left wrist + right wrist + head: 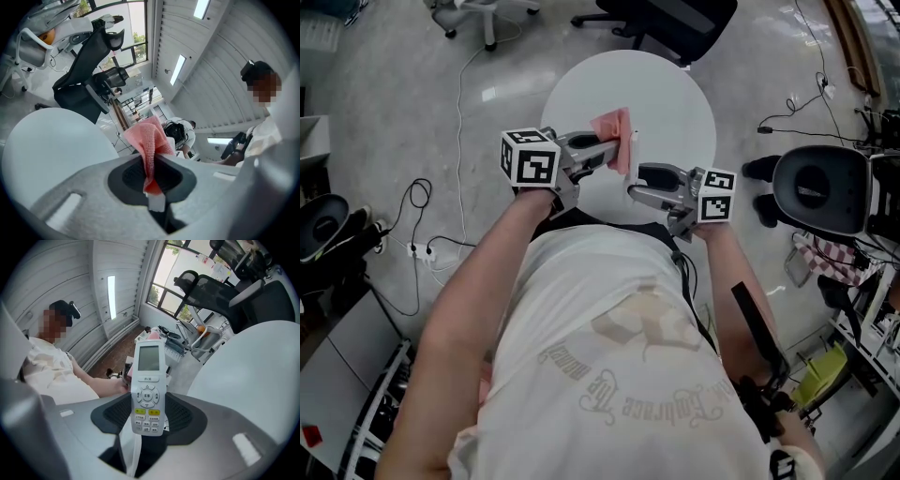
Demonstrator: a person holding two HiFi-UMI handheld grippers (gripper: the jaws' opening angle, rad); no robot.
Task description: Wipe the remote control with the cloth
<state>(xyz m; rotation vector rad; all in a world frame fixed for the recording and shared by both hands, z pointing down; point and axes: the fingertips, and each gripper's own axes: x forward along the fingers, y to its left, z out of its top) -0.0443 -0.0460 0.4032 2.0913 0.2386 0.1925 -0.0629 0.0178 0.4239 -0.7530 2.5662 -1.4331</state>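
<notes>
Over the near edge of a round white table [675,103] I hold both grippers facing each other. My left gripper [614,148] is shut on a pink cloth [614,131]; in the left gripper view the cloth [149,140] stands up out of the closed jaws. My right gripper [635,183] is shut on a white remote control [148,385], clamped at its button end with the screen pointing away from the jaws. In the head view the remote [633,150] shows edge-on, right beside the cloth.
A black office chair [675,23] stands past the table, a grey chair base [487,14] at the far left, and a round black seat [820,187] to the right. Cables [422,225] trail over the floor at left. Another person sits in the distance of the left gripper view.
</notes>
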